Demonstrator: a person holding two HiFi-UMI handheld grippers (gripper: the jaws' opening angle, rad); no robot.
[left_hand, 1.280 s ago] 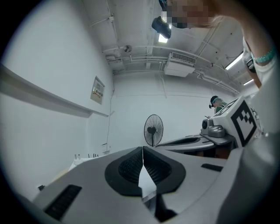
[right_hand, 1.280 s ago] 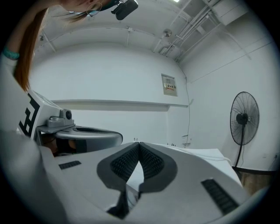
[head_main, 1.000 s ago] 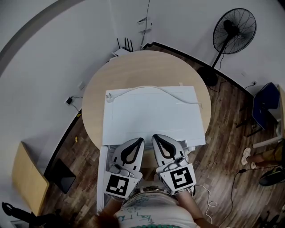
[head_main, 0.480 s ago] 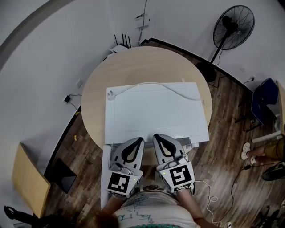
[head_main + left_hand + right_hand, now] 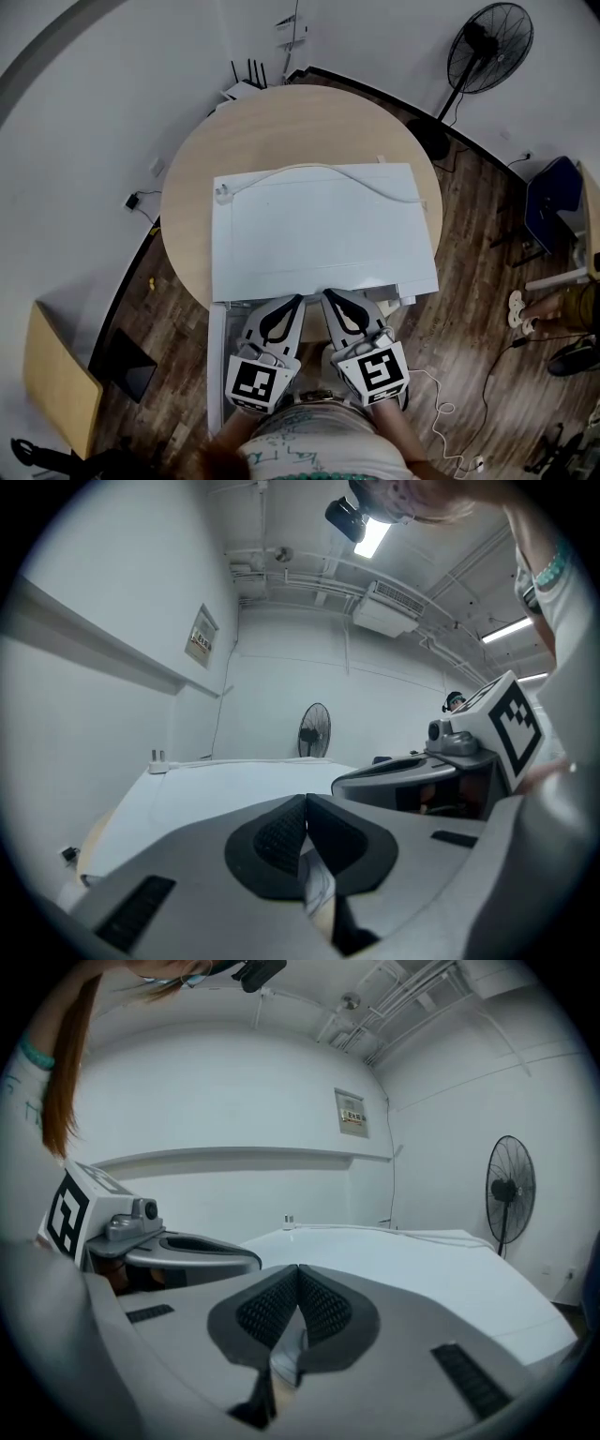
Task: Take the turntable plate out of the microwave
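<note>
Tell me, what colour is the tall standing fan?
The fan is black. It shows best in the head view.

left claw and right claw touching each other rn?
Apart. The head view shows a narrow strip of background between the left claw and the right claw, both shut, at the front edge of the microwave.

Bright ceiling tubes, sharp frames, fisheye-bent edges.
</note>
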